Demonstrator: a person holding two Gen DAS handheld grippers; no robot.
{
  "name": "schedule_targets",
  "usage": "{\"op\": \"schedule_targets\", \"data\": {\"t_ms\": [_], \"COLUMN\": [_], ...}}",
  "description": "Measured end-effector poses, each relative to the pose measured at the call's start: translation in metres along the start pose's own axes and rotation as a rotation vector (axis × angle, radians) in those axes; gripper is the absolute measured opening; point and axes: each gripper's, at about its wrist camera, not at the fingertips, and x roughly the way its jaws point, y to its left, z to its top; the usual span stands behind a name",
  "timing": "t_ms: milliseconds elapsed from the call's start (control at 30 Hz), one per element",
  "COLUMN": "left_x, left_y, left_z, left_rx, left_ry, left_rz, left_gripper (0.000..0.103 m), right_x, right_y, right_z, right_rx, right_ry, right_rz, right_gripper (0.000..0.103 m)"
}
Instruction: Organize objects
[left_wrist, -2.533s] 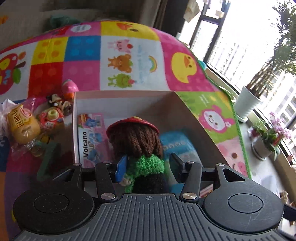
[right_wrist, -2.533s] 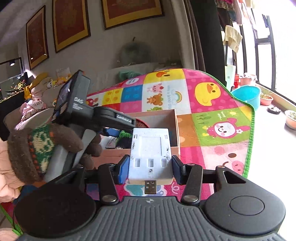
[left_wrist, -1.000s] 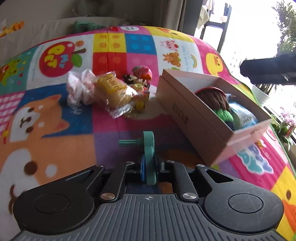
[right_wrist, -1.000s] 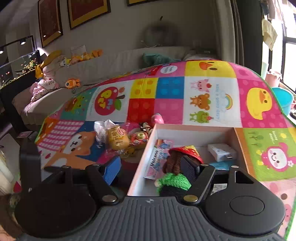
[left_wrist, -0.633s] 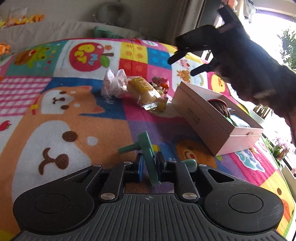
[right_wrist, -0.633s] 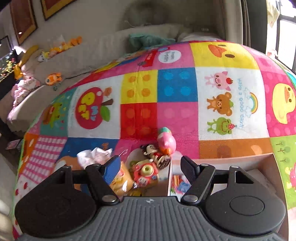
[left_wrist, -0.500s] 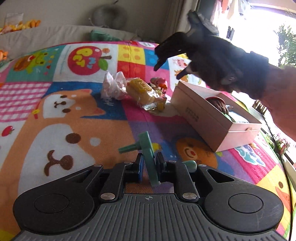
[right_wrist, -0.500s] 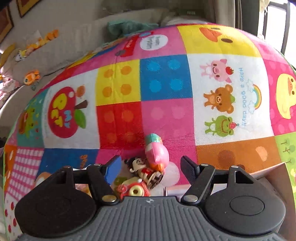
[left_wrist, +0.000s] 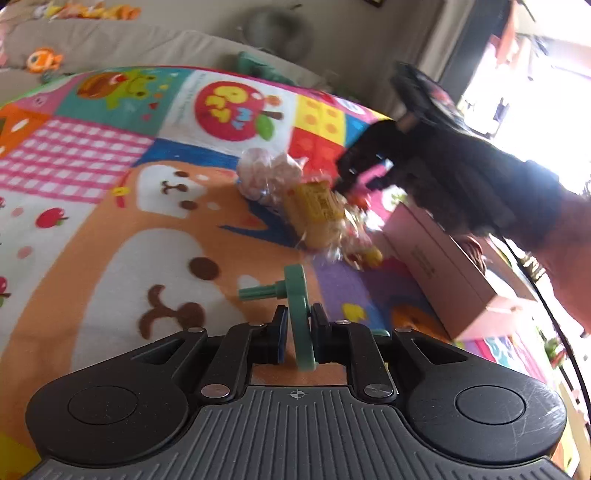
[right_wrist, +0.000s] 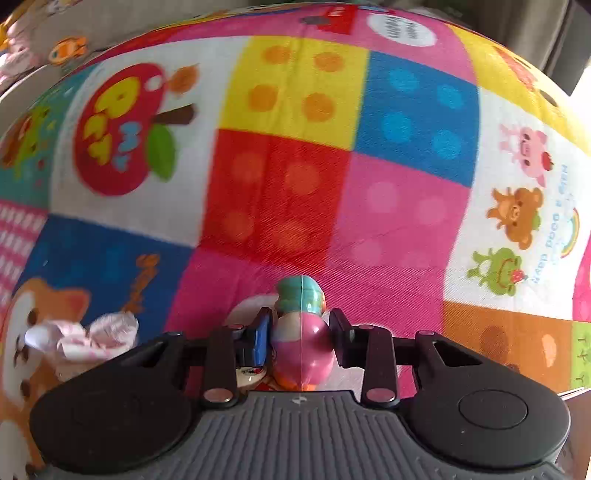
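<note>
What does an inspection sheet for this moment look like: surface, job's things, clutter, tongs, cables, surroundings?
Surface: colourful patchwork play mat with animal prints.
Job's things: green peg toy in the left tongs; pink egg toy between the right tongs; pink box open on the mat, partly filled.
Clutter: yellow snack bag and pink wrapped packet beside the box; small figures under the egg toy.
Tongs: left tongs shut on the peg toy; right tongs have just been closing, pads on the egg toy.
Cables: thin dark cord by the person's arm.
Surroundings: sofa with soft toys; bright window.

Beige sofa (left_wrist: 110, 40), bright window (left_wrist: 535, 92)
</note>
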Motion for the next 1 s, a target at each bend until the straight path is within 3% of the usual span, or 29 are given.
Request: {"op": "schedule_targets", "data": {"t_ms": [133, 267, 433, 567, 667, 700, 867, 1000], "left_x": [0.001, 0.003, 0.011, 0.017, 0.021, 0.022, 0.019, 0.021], "left_y": [0.005, 0.008, 0.001, -0.016, -0.026, -0.029, -0.034, -0.030], "left_z": [0.006, 0.008, 0.008, 0.003, -0.003, -0.004, -0.014, -0.013], "left_rx": [-0.003, -0.020, -0.003, 0.056, 0.082, 0.087, 0.112, 0.078], "left_ry": [-0.017, -0.007, 0.024, 0.052, 0.067, 0.073, 0.079, 0.083], "left_rz": [0.047, 0.043, 0.028, -0.004, -0.051, -0.069, -0.122, -0.125], "left_gripper": [0.017, 0.017, 0.015, 0.015, 0.016, 0.016, 0.015, 0.015], "right_x": [-0.029, -0.071, -0.115, -0.148, -0.163, -0.164, -0.126, -0.074], "right_y": [0.029, 0.047, 0.044, 0.024, 0.004, 0.001, 0.017, 0.054], "right_z": [-0.052, -0.112, -0.185, -0.219, -0.201, -0.191, -0.115, -0.059], "right_rx": [-0.153, -0.255, -0.287, -0.265, -0.165, -0.139, -0.076, -0.065], "right_ry": [0.008, 0.015, -0.002, -0.104, -0.194, -0.209, -0.248, -0.242], "right_rz": [0.074, 0.163, 0.272, 0.286, 0.290, 0.299, 0.349, 0.300], "right_gripper": [0.032, 0.032, 0.033, 0.036, 0.053, 0.062, 0.066, 0.071]}}
